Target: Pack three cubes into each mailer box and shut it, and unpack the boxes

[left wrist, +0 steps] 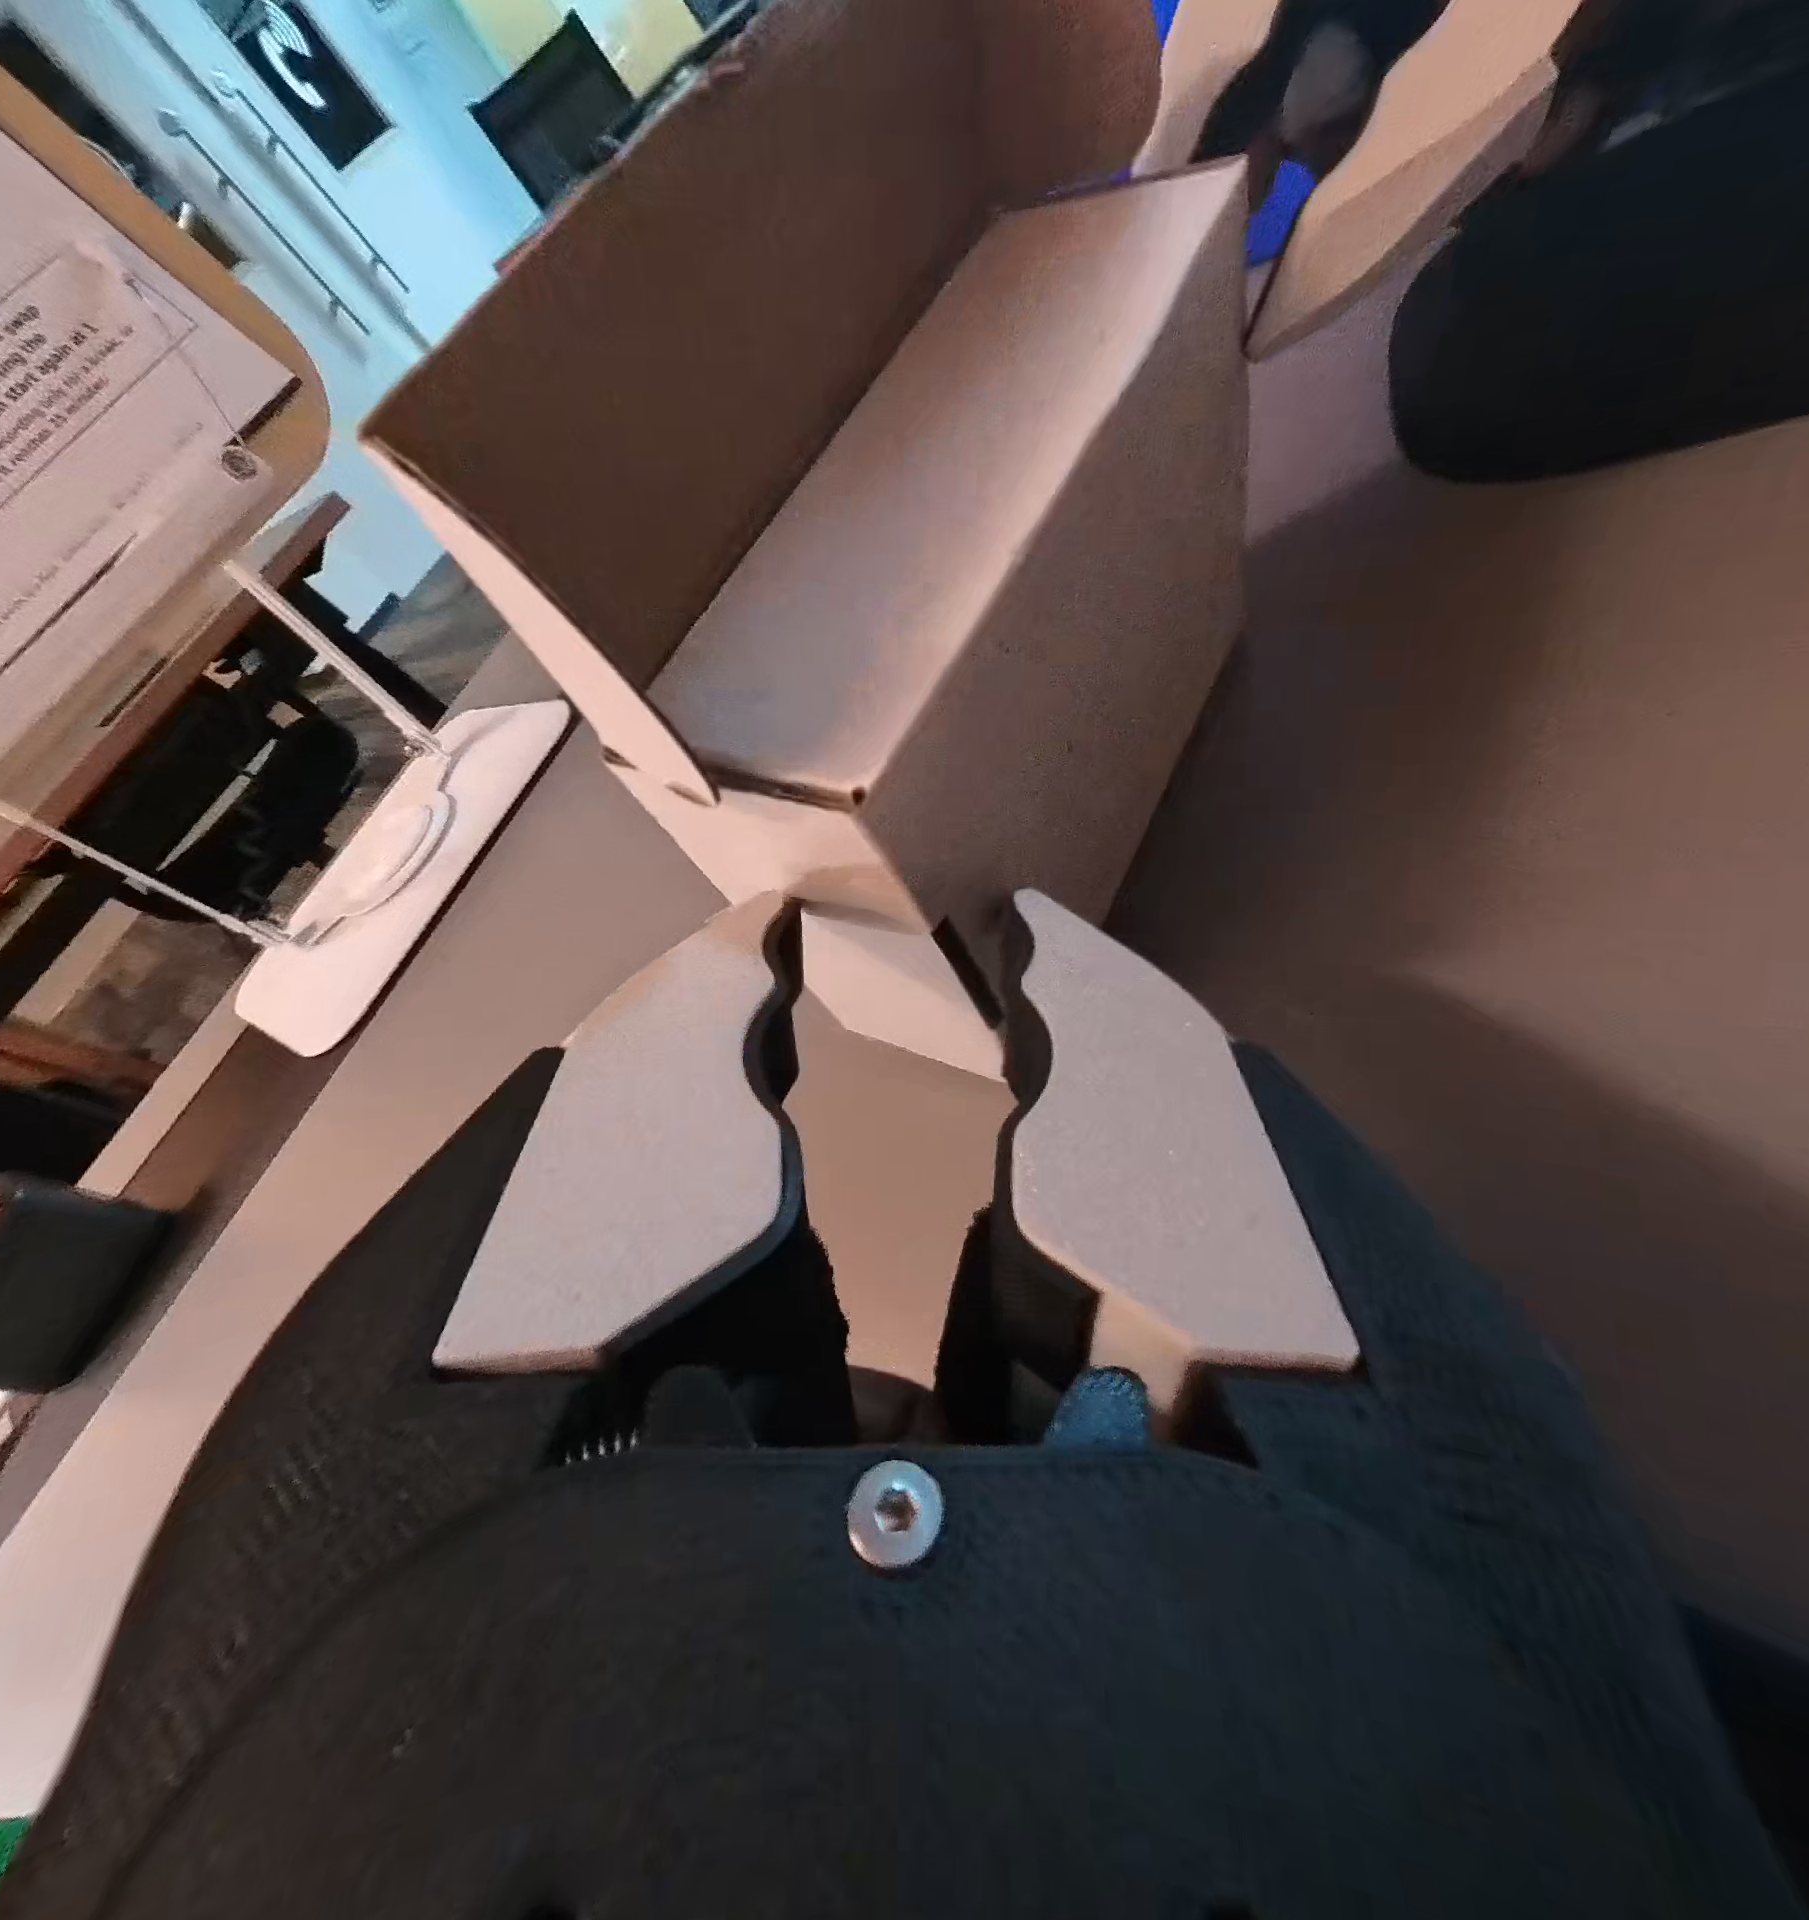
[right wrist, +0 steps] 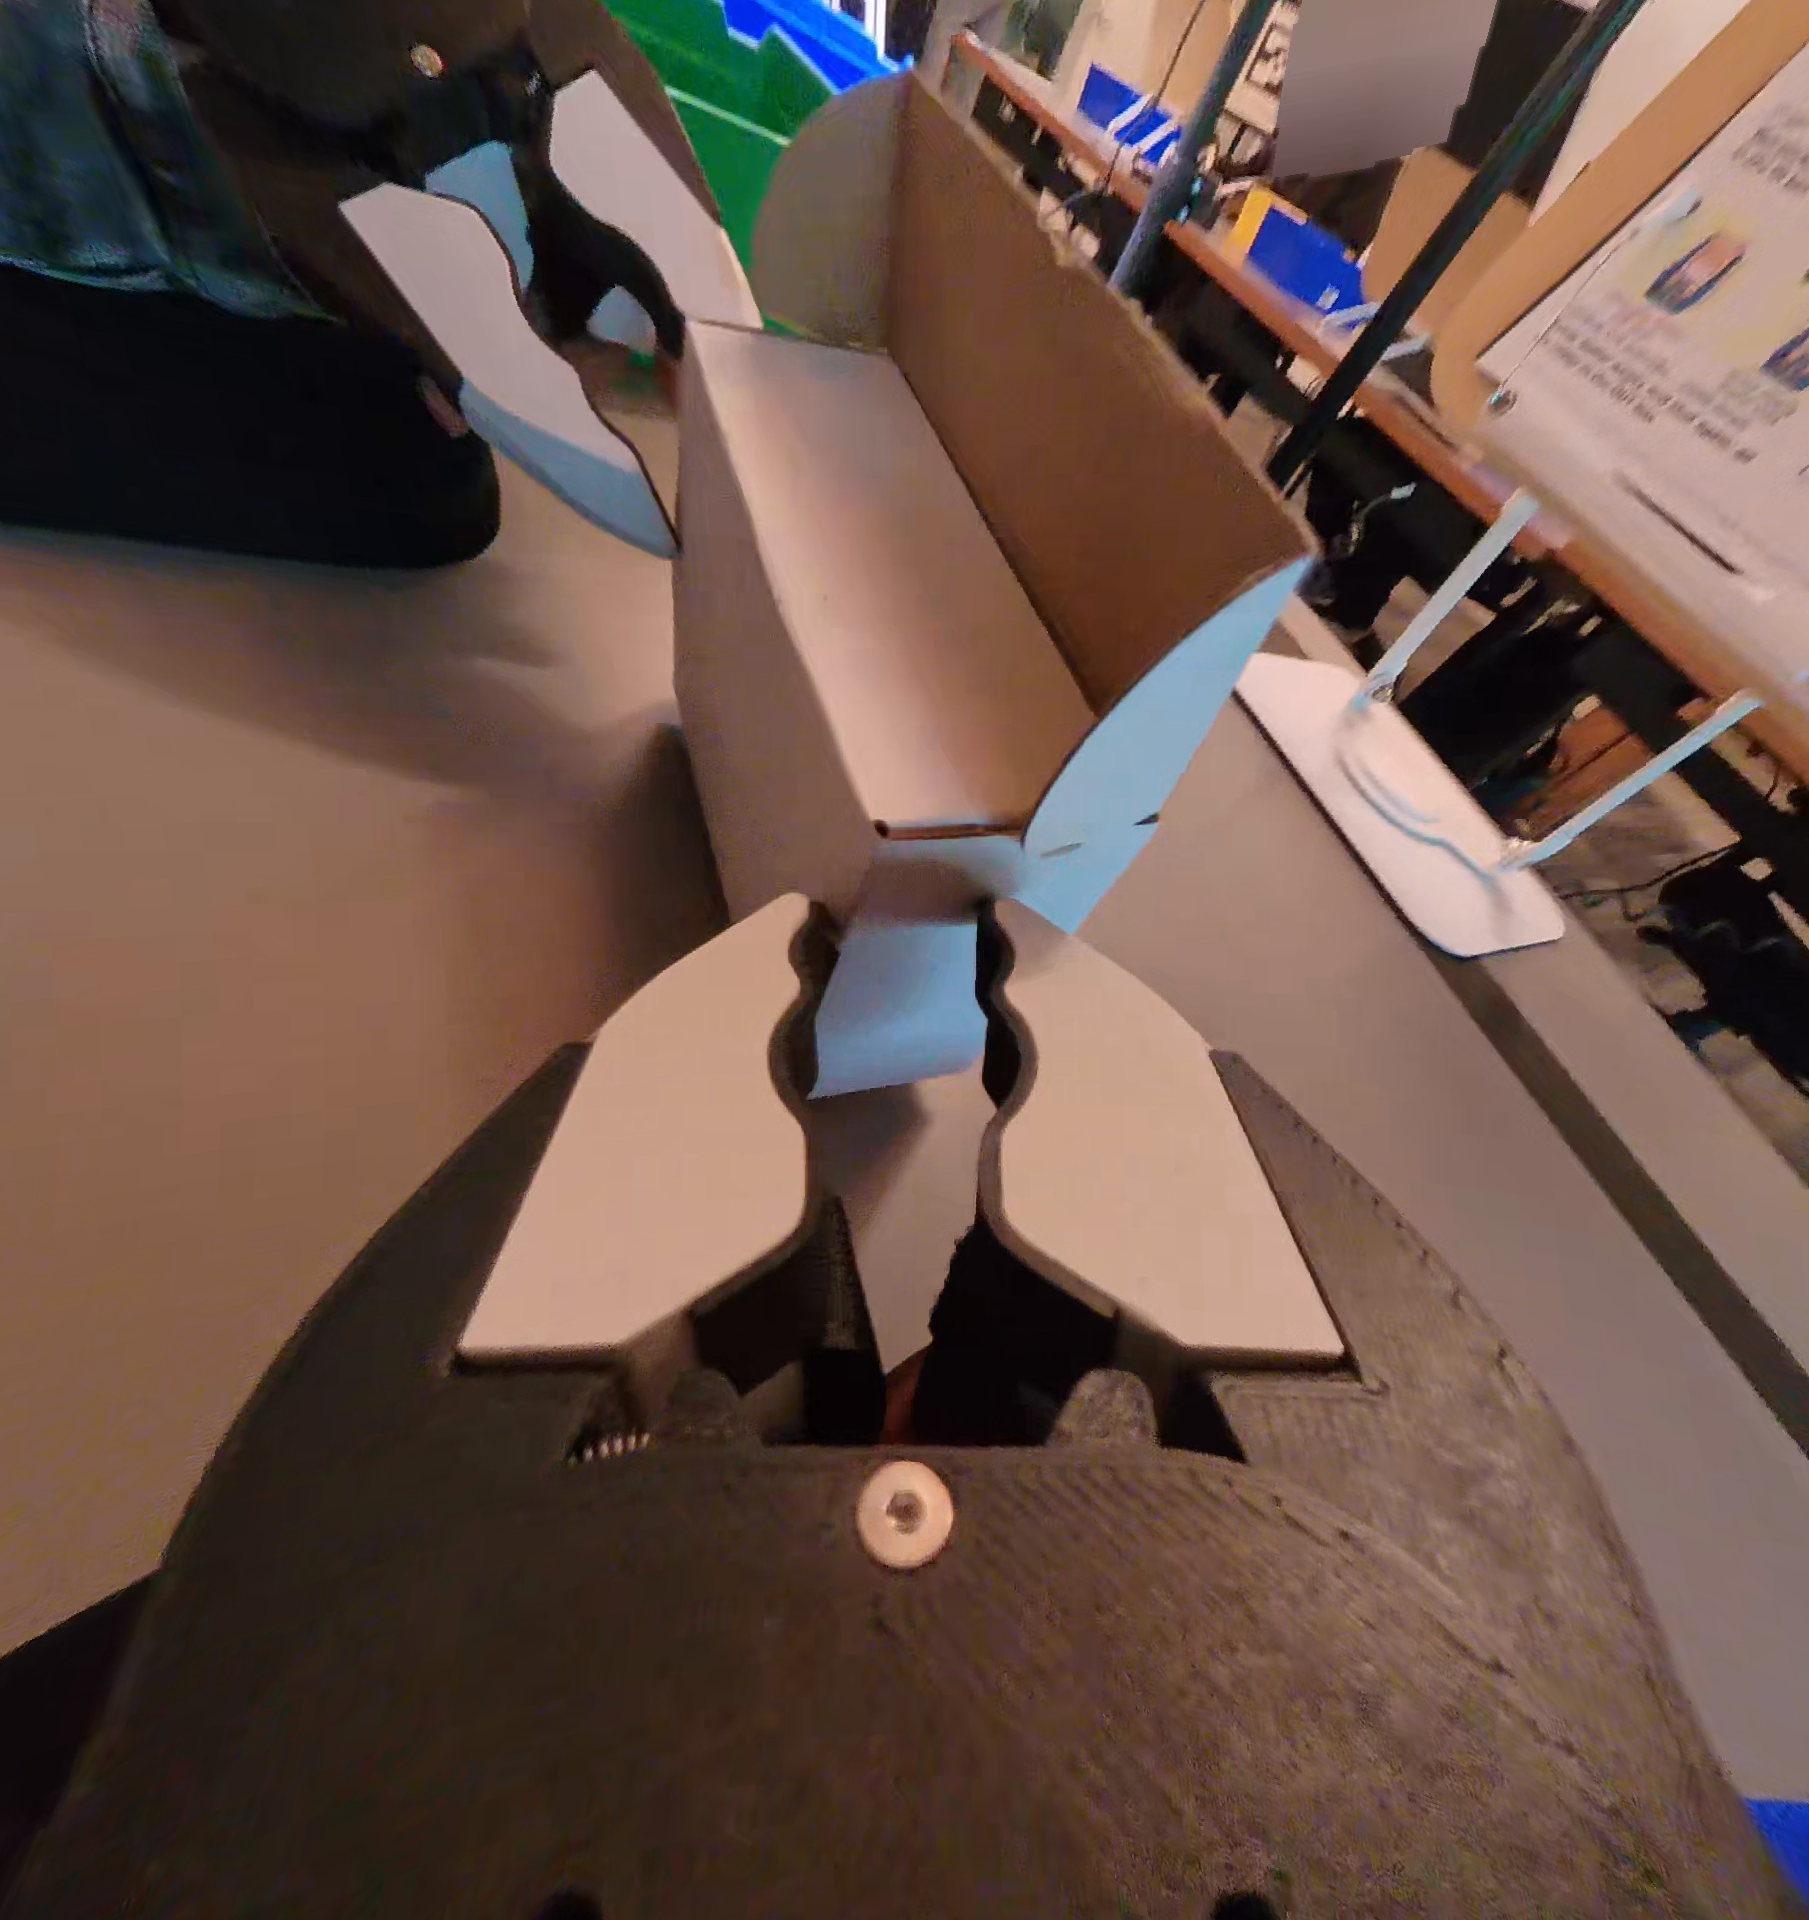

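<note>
The brown corrugated cardboard mailer box sits on the tabletop between both tools. The left tool and the right tool each pinch an end flap. The lid stands up; shutting looks unfinished, and no cubes show.

Ahead of my left gripper the mailer box is matt brown cardboard. My fingers look smooth and matt, probably plastic, set in rough, ridged black plastic. Beyond my right gripper, a stand with a smooth white base.
</note>
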Demonstrator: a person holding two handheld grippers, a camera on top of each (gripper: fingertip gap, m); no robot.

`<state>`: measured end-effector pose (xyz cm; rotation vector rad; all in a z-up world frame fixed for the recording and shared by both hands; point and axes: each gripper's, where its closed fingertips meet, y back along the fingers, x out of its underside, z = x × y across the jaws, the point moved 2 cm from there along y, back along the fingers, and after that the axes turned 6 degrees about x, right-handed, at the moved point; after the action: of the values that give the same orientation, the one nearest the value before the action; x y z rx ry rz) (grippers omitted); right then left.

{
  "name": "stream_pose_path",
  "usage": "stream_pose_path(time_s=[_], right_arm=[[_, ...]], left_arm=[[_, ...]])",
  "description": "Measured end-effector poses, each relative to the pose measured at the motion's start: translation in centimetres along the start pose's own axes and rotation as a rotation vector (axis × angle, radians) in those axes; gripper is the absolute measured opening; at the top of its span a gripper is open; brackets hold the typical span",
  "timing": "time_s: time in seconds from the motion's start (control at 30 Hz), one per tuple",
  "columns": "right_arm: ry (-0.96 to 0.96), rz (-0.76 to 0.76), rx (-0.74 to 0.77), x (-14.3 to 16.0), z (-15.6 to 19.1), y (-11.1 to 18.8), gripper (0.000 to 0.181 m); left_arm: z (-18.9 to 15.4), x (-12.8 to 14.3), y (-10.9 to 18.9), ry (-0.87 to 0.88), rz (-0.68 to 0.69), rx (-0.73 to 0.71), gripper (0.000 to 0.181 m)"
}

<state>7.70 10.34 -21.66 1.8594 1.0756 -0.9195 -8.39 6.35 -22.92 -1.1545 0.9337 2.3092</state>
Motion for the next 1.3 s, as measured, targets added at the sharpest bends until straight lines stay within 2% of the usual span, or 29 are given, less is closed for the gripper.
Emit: stream_pose_path(time_s=[0.03,0.27,0.33,0.47,0.57,0.73,0.83,0.93,1.07,1.23,1.3], right_arm=[[-0.001,-0.006,0.005,-0.1,0.0,0.0,0.028],[-0.008,0.04,0.021,0.7,-0.2,-0.2,0.029],[-0.009,0.04,0.027,0.7,-0.3,-0.2,0.037],[0.022,0.012,0.146,0.2,-1.7,-0.1,0.059],[0.088,-0.025,0.214,-0.6,-2.1,-0.2,0.064],[0.192,-0.013,0.231,-0.8,-1.4,-0.8,0.055],[0.186,-0.009,0.231,-0.8,-1.4,-0.8,0.054],[0.188,-0.008,0.24,-0.9,-1.6,-0.8,0.053],[0.186,-0.017,0.24,-1.1,-1.5,-0.9,0.051],[0.189,-0.021,0.231,-1.4,-1.4,-0.9,0.051],[0.167,-0.014,0.231,-1.5,-1.4,-1.0,0.056]], left_arm=[[-0.1,0.0,0.0,0.008,0.0,0.009,0.036],[-0.9,0.4,0.0,0.009,0.022,0.058,0.034],[-0.8,0.3,-0.1,0.012,0.023,0.055,0.043],[0.8,-0.6,0.3,0.014,-0.023,-0.082,0.059],[1.4,-1.4,0.4,0.018,-0.072,-0.14,0.064],[0.8,-2.8,0.2,-0.051,-0.114,-0.145,0.06],[0.8,-3.0,0.0,-0.054,-0.108,-0.143,0.06],[0.9,-3.7,0.3,-0.041,-0.161,-0.146,0.058],[1.1,-2.8,0.1,-0.006,-0.11,-0.14,0.055],[0.8,-3.0,0.1,-0.014,-0.126,-0.124,0.056],[0.9,-3.0,0.0,-0.015,-0.119,-0.131,0.055]])
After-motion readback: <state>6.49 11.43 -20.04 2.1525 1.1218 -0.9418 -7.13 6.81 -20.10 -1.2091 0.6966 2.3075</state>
